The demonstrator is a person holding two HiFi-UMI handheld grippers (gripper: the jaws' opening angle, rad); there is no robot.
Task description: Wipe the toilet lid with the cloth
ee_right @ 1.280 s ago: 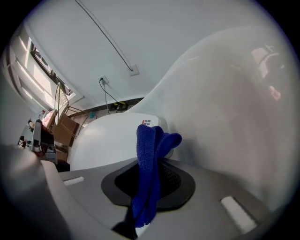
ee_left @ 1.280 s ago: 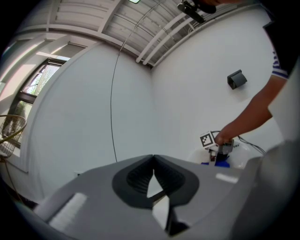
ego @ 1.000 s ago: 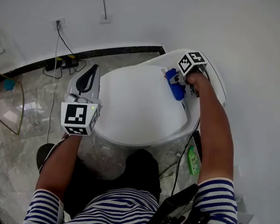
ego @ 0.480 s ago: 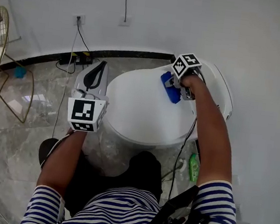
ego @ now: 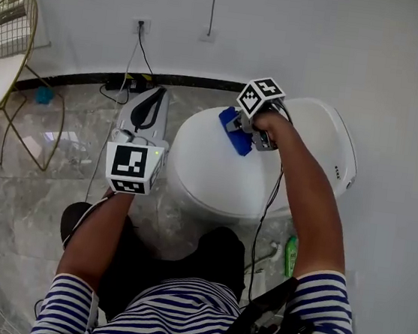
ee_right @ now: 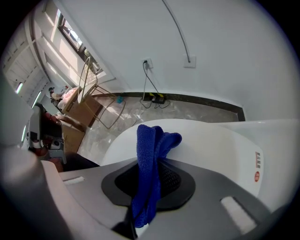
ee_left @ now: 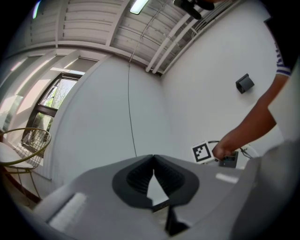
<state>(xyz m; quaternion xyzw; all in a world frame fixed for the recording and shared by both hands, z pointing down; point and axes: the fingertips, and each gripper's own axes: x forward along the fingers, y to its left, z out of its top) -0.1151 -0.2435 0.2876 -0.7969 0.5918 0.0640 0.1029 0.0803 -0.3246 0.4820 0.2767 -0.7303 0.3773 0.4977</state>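
Note:
The white toilet lid point(ego: 231, 174) lies closed in the middle of the head view. A folded blue cloth point(ego: 233, 130) rests on its far left part, and my right gripper point(ego: 237, 134) is shut on it. In the right gripper view the cloth point(ee_right: 149, 154) stands up between the jaws, with the lid point(ee_right: 206, 143) just beyond. My left gripper point(ego: 150, 107) hovers left of the toilet over the floor, apart from it. In the left gripper view its jaws point(ee_left: 153, 158) meet at the tips with nothing between them and point up at a white wall.
The toilet's back part point(ego: 333, 144) meets the wall on the right. A gold wire chair point(ego: 14, 63) stands at the far left. A power strip with cables point(ego: 128, 82) lies by the skirting. A green bottle point(ego: 289, 255) sits on the floor beside the toilet base.
My right gripper has slid the blue cloth leftwards across the lid, from near the hinge towards the far left rim. The left gripper has stayed beside the toilet, and the head view has shifted.

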